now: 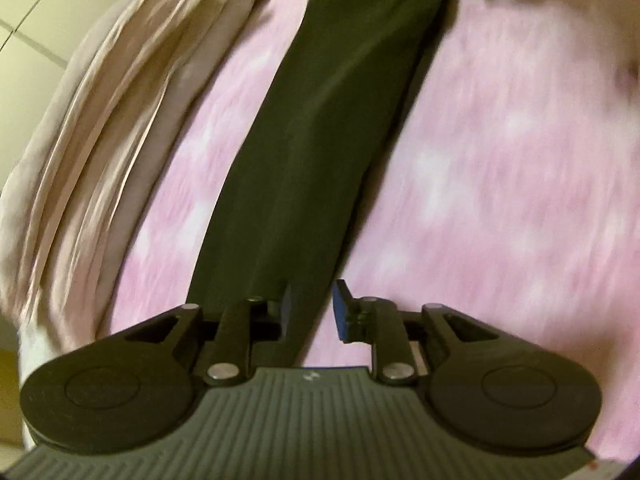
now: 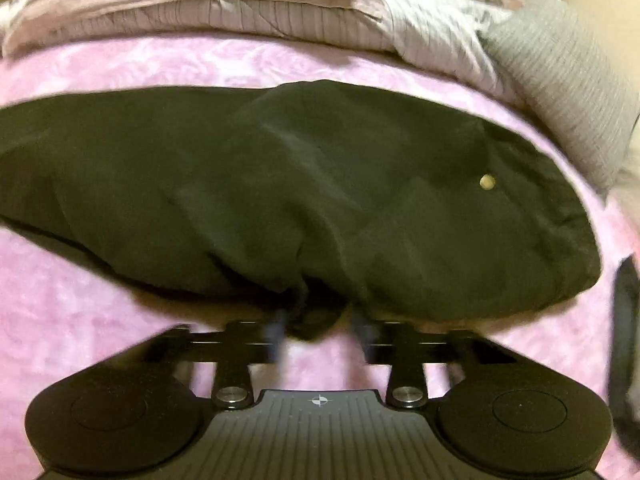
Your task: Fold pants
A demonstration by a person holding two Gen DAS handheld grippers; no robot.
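Dark olive pants [image 2: 300,184] lie across a pink blanket [image 2: 80,320], folded lengthwise, with a pale button [image 2: 487,181] near the waist at the right. My right gripper [image 2: 319,330] is at the near edge of the pants. Its blurred fingers stand apart, and a bunched bit of cloth sits loosely between them. In the left wrist view one long pants leg [image 1: 320,140] runs away from my left gripper [image 1: 314,312]. The leg end lies between the blue pads [image 1: 342,316], and pink blanket shows beside the right pad, so the cloth is not pinched.
Folded pale bedding [image 2: 200,4] is stacked along the far side of the blanket, and it shows at the left in the left wrist view [image 1: 100,120]. A grey ribbed pillow [image 2: 560,80] lies at the far right. A dark blurred object [image 2: 624,340] is at the right edge.
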